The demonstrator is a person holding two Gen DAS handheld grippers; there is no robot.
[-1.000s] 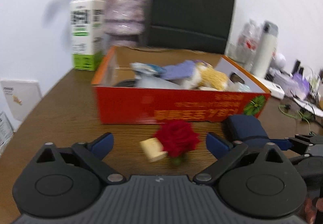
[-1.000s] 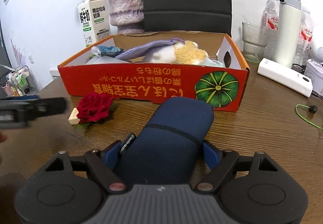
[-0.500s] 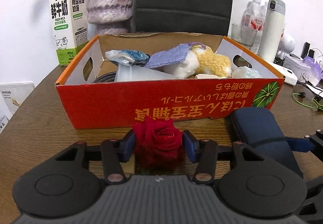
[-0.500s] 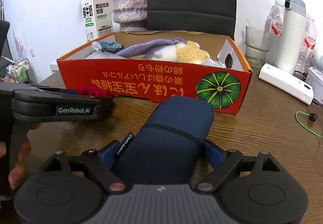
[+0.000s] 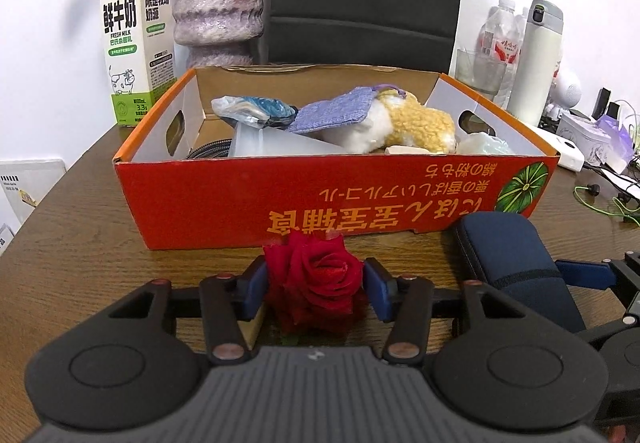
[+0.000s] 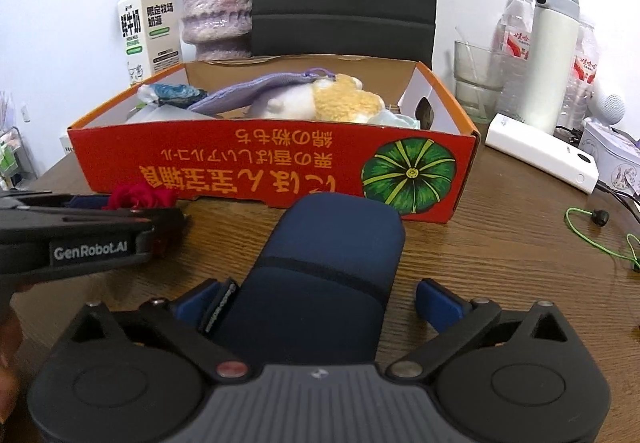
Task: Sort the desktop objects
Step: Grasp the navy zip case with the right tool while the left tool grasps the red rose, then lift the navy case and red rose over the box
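Two claws low over desk (image 5: pixel 80 243) before box (image 5: pixel 208 199). Left claw (image 5: pixel 314 283) clamped on rose (image 5: pixel 316 279): petals may crush. Right claw (image 6: pixel 316 307) just widened, apart around pouch (image 6: pixel 332 267); lifting now leaves pouch behind.

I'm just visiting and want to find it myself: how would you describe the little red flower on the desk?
Find the big orange-red cardboard box on the brown wooden table. Right in front of its printed front wall lies a red rose, pinched between the blue pads of the left tongs. It is the only flower there; the dark blue case beside it is far bigger.
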